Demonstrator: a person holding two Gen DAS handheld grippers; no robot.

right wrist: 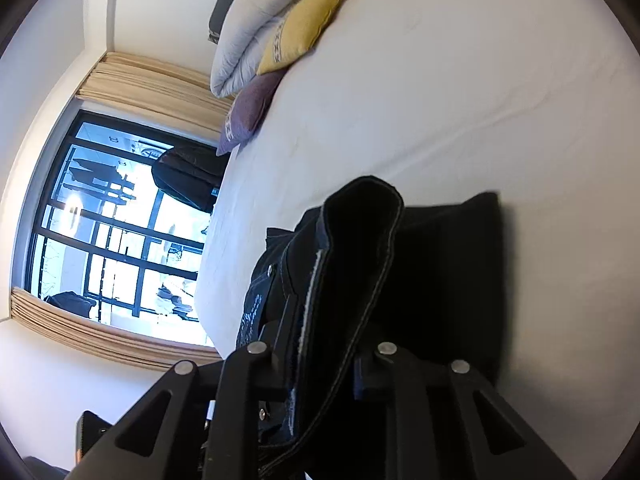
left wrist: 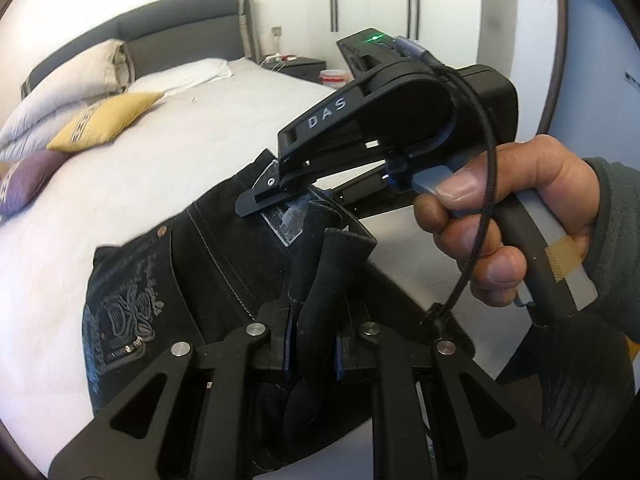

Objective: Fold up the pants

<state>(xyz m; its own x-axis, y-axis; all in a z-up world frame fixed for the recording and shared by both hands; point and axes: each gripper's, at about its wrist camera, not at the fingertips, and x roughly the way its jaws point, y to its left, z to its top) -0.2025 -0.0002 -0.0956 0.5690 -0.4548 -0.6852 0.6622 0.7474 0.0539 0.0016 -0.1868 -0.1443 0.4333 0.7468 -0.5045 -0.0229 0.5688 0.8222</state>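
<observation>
Both claws were clamped on the black pants (left wrist: 208,248) just above the white bed (left wrist: 168,152), the left gripper (left wrist: 316,264) pinching a rolled edge, the right gripper (right wrist: 320,344) biting the hem, and that thick bundle looked liable to slip free and undo the fold.

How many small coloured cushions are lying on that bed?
2. A yellow cushion leans against the folded white duvet near the headboard, and a purple cushion sits just beside it, nearer the bed's edge. Others could be hidden behind the duvet.
</observation>
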